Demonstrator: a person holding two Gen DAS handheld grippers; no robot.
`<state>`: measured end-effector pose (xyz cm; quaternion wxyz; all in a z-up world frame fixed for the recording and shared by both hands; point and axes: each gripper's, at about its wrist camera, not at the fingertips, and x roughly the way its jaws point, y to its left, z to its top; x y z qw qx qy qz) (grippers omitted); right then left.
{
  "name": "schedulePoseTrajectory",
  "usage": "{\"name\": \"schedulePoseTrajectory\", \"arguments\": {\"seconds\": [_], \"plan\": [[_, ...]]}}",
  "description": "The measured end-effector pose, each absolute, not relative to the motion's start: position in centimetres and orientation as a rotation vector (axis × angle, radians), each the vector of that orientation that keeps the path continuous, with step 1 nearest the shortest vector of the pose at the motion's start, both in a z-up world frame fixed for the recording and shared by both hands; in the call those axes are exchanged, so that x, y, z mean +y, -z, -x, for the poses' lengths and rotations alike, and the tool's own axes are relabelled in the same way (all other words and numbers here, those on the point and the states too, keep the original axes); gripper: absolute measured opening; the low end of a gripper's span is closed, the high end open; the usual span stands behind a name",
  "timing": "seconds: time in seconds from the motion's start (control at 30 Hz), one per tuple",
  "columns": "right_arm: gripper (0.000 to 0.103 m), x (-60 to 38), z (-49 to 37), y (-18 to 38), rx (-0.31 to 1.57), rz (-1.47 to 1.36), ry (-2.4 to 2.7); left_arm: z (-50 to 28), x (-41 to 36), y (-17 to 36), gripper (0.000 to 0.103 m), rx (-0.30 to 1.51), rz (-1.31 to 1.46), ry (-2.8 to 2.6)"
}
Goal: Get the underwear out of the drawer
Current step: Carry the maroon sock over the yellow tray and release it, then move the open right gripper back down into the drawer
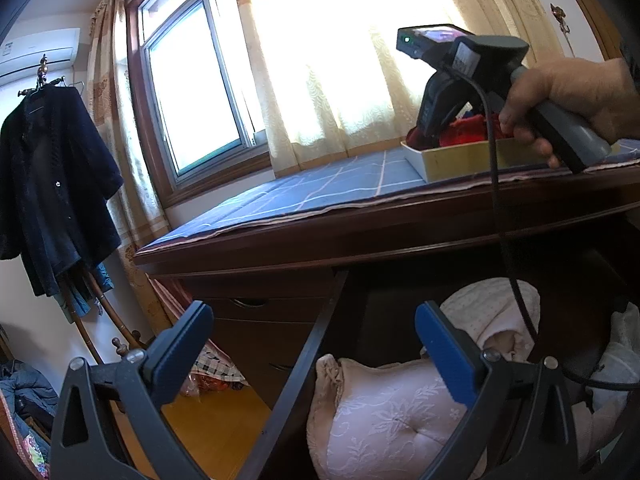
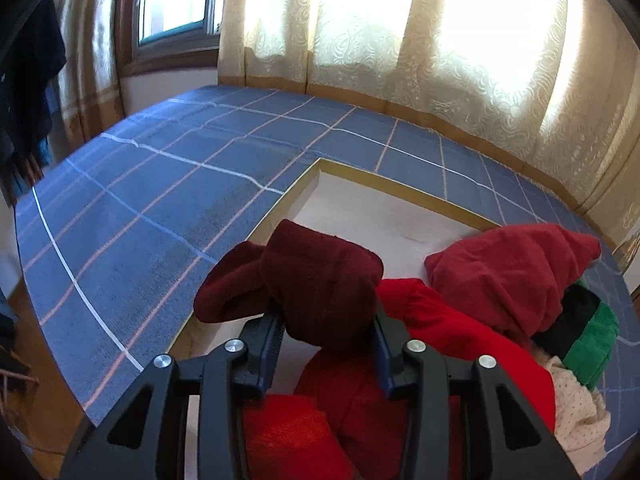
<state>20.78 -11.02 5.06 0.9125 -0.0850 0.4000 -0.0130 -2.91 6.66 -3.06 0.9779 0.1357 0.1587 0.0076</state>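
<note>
My left gripper (image 1: 314, 312) stands open over the open drawer (image 1: 316, 332), with nothing between its blue pads. Below it lies pink lace underwear (image 1: 384, 412), and behind that a rolled pale garment (image 1: 492, 312). On the desk top, a hand (image 1: 568, 92) tips my right gripper (image 2: 329, 320) down into a shallow box (image 2: 304, 192). Dark red underwear (image 2: 320, 276) fills the gap between its pads and drapes over the box's left edge. Bright red (image 2: 440, 332) and red (image 2: 508, 272) pieces lie beside it.
A blue checked cloth (image 2: 160, 200) covers the desk top (image 1: 360, 236). A green and black piece (image 2: 584, 320) and a dotted cream one (image 2: 580, 412) lie at the box's right. The right gripper's cable (image 1: 496, 200) hangs over the drawer. A dark coat (image 1: 52, 184) hangs at left.
</note>
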Motion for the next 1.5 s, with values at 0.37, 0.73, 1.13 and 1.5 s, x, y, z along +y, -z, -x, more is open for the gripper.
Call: {"name": "schedulePoseTrajectory", "arguments": {"seconds": [0.37,0.73,1.13,1.5], "plan": [[0.065,-8.9,-18.6,-7.2,0.859,0.31,-0.019,2.9,6.7,3.1,0.103,0.32,-0.274,-0.016],[0.065,-14.3,-8.1,-9.4,0.713,0.011,-0.108,3.1,6.7,3.2,0.103,0.317,-0.281,-0.029],[0.066,-17.7,0.3,-5.2,0.654,-0.18,-0.108,3.1,6.6,3.4,0.103,0.315,-0.292,-0.042],[0.066,-19.4,3.6,-1.5,0.679,-0.267,-0.063,3.1,6.6,3.4,0.103,0.313,-0.29,-0.043]]}}
